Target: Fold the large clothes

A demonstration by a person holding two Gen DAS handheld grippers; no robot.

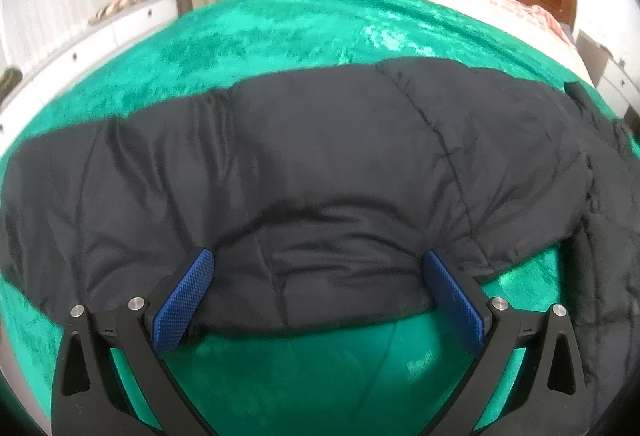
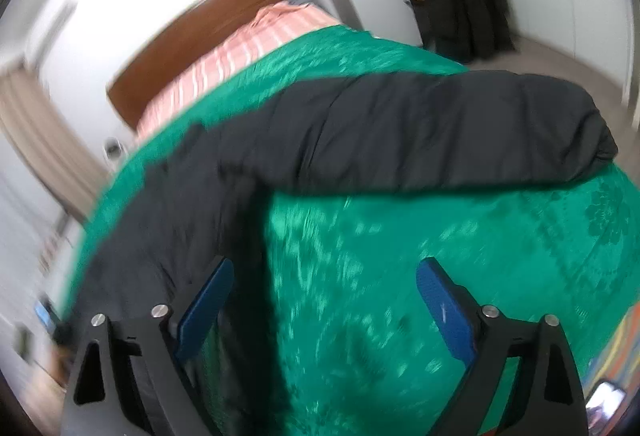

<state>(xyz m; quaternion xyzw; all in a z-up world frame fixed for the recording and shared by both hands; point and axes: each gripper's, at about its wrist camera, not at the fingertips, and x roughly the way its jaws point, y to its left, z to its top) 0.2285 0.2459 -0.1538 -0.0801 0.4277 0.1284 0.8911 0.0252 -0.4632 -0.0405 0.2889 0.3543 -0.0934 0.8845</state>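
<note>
Bedspread (image 1: 280, 35): green, covers my working surface.
Jacket (image 1: 320, 163): dark, padded, spread across it, sleeve (image 2: 440, 131) stretched sideways.
Left gripper (image 1: 318, 268): angled down, jaws apart, straddling jacket's near edge.
Right gripper (image 2: 324, 288): angled down, jaws wide, nothing between; picture blurred.

No writing, label, brand mark, number or sign can be read in either wrist view; both views are soft and the right one is smeared by blur.
</note>
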